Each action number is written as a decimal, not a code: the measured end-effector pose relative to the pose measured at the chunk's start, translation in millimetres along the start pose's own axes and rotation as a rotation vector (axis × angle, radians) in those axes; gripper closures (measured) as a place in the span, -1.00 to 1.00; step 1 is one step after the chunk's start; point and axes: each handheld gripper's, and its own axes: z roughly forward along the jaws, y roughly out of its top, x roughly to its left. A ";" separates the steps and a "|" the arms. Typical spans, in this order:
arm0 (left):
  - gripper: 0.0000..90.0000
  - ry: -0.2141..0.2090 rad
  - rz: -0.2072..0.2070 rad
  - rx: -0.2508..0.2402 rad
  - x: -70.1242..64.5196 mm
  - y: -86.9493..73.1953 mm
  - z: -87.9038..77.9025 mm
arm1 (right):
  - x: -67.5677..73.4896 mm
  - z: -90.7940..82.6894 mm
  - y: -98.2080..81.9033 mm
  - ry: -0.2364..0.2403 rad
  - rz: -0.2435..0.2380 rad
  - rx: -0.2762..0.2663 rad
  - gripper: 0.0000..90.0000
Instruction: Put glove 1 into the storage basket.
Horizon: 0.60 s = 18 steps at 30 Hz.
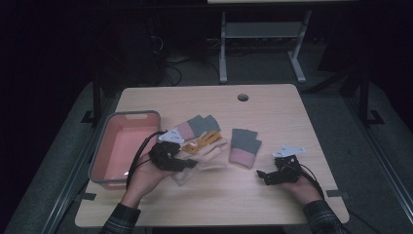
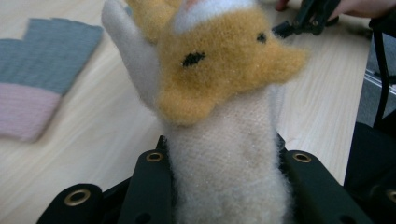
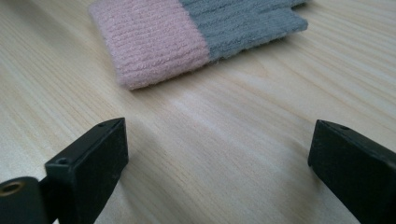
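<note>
A fuzzy cream glove [image 2: 224,158] with a yellow animal face [image 2: 219,70] is lifted off the wooden table [image 1: 272,112], and my left gripper [image 2: 229,186] is shut on its cuff. From above, that left gripper [image 1: 186,164] sits beside the pink basin with the cream glove [image 1: 209,155] trailing to its right. One pink-and-grey knitted glove [image 1: 243,147] lies flat at mid-table, and a second pink-and-grey glove [image 1: 195,127] lies behind the cream one. My right gripper [image 1: 264,175] rests low on the table, open and empty. In its own view the right gripper [image 3: 219,144] faces the pink cuff of the knitted glove [image 3: 187,37].
A pink basin with a grey rim [image 1: 104,141] stands at the table's left edge. A round cable hole [image 1: 243,97] marks the far middle. Another table's legs [image 1: 223,53] stand beyond. The right gripper [image 2: 308,18] shows at the top right of the left gripper view.
</note>
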 end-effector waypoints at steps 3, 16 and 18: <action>0.46 0.019 -0.014 -0.013 7.2 1.1 -9.4 | 0.3 -0.1 0.0 0.000 0.003 0.000 -0.90; 0.47 0.130 -0.058 -0.045 30.5 -8.4 -45.8 | 0.0 0.0 0.0 -0.001 0.000 0.000 -0.90; 0.47 0.147 -0.064 -0.050 33.6 -10.7 -51.6 | 0.0 0.0 0.0 -0.001 0.000 -0.001 -0.90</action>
